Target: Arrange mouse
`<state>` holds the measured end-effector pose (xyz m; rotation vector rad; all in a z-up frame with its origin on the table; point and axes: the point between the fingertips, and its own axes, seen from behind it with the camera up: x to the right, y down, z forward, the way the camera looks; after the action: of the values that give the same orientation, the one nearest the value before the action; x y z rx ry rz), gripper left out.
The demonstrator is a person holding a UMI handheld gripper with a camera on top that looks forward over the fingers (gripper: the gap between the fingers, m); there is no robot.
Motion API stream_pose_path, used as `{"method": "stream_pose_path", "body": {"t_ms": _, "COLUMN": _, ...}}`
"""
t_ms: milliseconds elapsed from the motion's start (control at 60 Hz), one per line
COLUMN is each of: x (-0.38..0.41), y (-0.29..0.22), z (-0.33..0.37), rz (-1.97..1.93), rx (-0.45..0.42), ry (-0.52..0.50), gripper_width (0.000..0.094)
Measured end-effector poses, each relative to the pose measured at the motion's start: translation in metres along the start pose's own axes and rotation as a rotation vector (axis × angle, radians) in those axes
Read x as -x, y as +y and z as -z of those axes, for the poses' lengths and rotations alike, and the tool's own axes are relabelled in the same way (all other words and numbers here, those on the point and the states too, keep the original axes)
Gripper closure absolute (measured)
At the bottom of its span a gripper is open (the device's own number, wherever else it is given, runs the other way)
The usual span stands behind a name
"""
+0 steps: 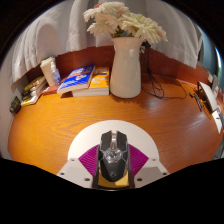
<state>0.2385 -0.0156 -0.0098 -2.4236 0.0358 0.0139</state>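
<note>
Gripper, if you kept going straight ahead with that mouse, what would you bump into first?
Probably the white vase of flowers. The gripper holds the mouse, and only bare table lies before it, though depth is hard to judge.

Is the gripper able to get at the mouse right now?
Yes, it looks so: the mouse already sits between the gripper's fingers, with nothing in the way. Whether both fingers press on it is hard to tell. The vase stands well beyond them on the table.

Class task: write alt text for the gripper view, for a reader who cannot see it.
A black mouse is held between the gripper fingers' pink pads above a wooden desk. Beyond stand a white vase of pale flowers, with books beside it.
</note>
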Motion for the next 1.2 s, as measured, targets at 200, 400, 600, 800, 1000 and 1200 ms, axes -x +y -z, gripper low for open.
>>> {"method": "stream_pose_path", "body": {"t_ms": 200, "x": -0.003, "y": 0.002, "z": -0.003, "rz": 0.004, "rx": 0.003, "ry": 0.013, "gripper_width": 0.0351}}
{"method": "stream_pose_path", "body": {"t_ms": 400, "x": -0.011, "y": -0.004, "z": 0.024, "rz": 0.059, "rx": 0.057, "ry": 0.101, "gripper_width": 0.0074}}
{"method": "stream_pose_path", "body": {"t_ms": 600, "x": 0.041, "y": -0.036, "z": 0.11, "rz": 0.06, "rx": -0.03, "ry": 0.107, "gripper_width": 0.0068}}
{"method": "stream_pose_path", "body": {"t_ms": 800, "x": 0.116, "y": -0.052, "z": 0.203, "rz": 0.021, "rx": -0.161, "ry": 0.092, "gripper_width": 0.0071}}
{"method": "stream_pose_path", "body": {"t_ms": 1000, "x": 0.19, "y": -0.037, "z": 0.264, "rz": 0.023, "rx": -0.222, "ry": 0.03, "gripper_width": 0.0072}}
{"method": "stream_pose_path", "body": {"t_ms": 1200, "x": 0.231, "y": -0.006, "z": 0.29, "rz": 0.066, "rx": -0.212, "ry": 0.001, "gripper_width": 0.0073}}
